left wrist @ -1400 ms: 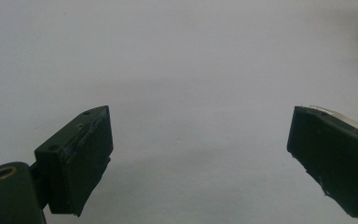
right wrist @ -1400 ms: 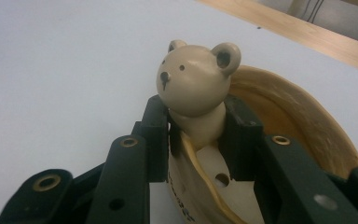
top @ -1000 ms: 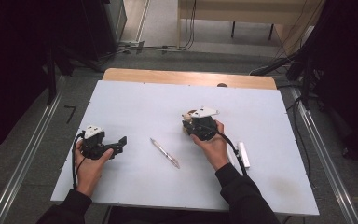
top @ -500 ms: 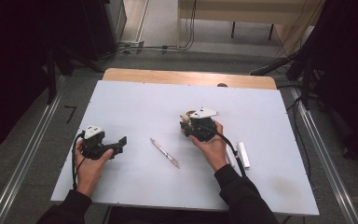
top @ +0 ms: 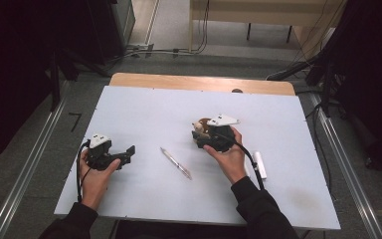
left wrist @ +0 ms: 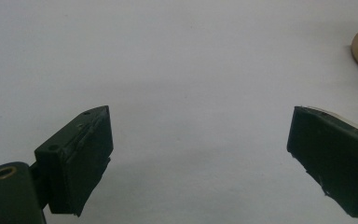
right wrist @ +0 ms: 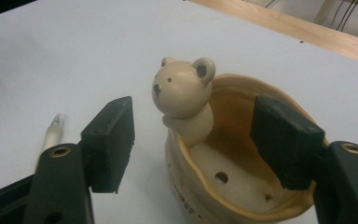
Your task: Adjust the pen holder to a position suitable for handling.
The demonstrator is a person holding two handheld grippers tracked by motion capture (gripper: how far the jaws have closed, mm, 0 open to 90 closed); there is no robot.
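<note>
A tan ceramic pot [right wrist: 223, 186] with a small bear figure [right wrist: 182, 93] on its rim stands upright on the white table [top: 144, 109]. My right gripper [right wrist: 198, 123] straddles it. Its jaws have just been opening: one pad stands clear to the left of the bear, the other hangs over the pot's right rim, and neither presses. In the high view my right gripper [top: 200, 133] sits over the pot [top: 204, 123] at mid-table. My left gripper [top: 131, 153] rests on the table at the left, open wide over bare surface [left wrist: 200, 149].
A pen [top: 175, 163] lies slanted between the two hands, its tip [right wrist: 53, 130] just left of my right jaw. A white stick-like object [top: 260, 164] lies beside the right forearm. A wooden strip [top: 179, 82] runs along the table's far edge.
My right gripper's jaws have spread apart around the pot, which shows more now. Both hands, the pen and the left gripper have stayed in place.
</note>
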